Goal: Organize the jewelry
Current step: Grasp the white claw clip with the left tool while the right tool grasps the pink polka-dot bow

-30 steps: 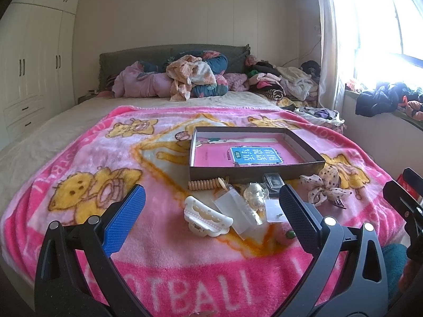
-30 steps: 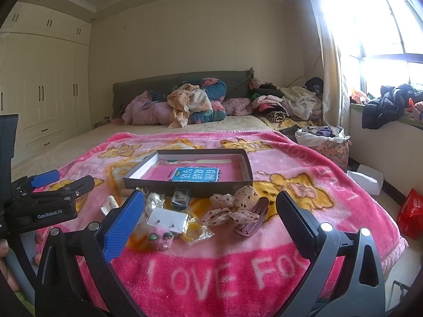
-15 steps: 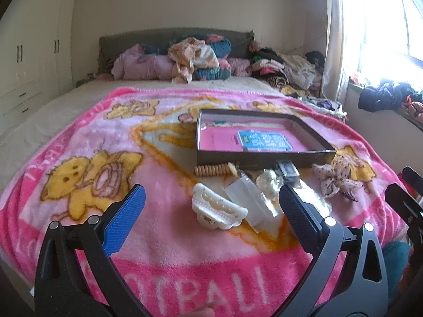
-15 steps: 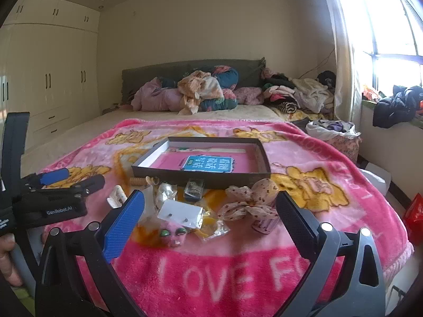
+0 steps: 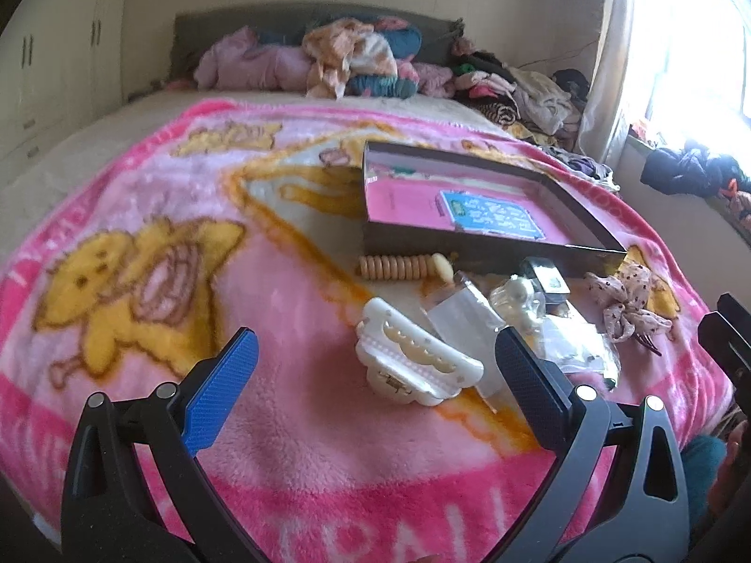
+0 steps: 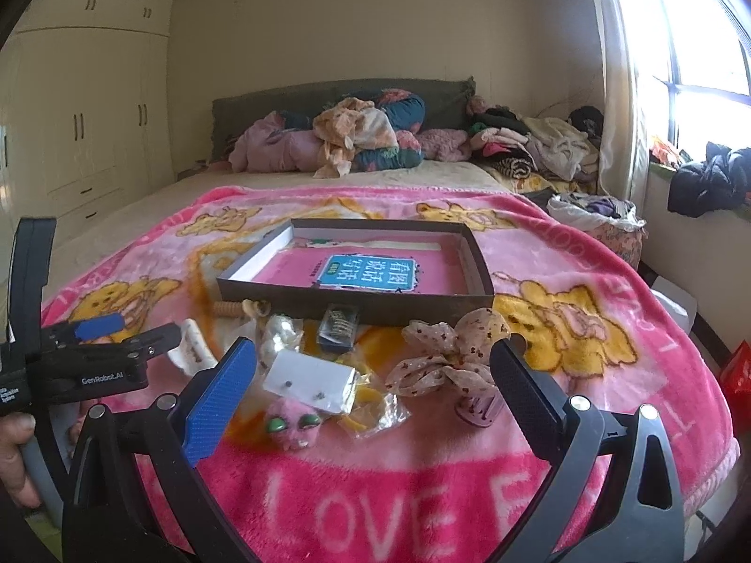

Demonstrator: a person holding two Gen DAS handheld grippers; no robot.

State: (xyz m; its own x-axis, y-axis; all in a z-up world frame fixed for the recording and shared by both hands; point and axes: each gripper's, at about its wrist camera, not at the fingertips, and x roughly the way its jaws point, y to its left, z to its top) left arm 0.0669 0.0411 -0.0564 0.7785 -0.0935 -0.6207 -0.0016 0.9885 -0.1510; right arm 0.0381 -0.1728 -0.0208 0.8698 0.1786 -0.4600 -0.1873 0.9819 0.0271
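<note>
White claw clip (image 5: 415, 366), beaded bracelet (image 5: 399, 266), spotted scrunchie (image 6: 446, 352), lying before open box (image 6: 356, 300)

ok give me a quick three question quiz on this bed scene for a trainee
1. True or false: the white claw clip already lies inside the shallow box.
2. Multiple choice: the spotted fabric bow lies (A) in the box, (B) on the blanket in front of the box, (C) in the right gripper.
3. Fill in: both the left gripper and the right one are ____ and hold nothing.

Key: 1 false, it lies on the blanket in front of the box; 2 B; 3 open.
</note>
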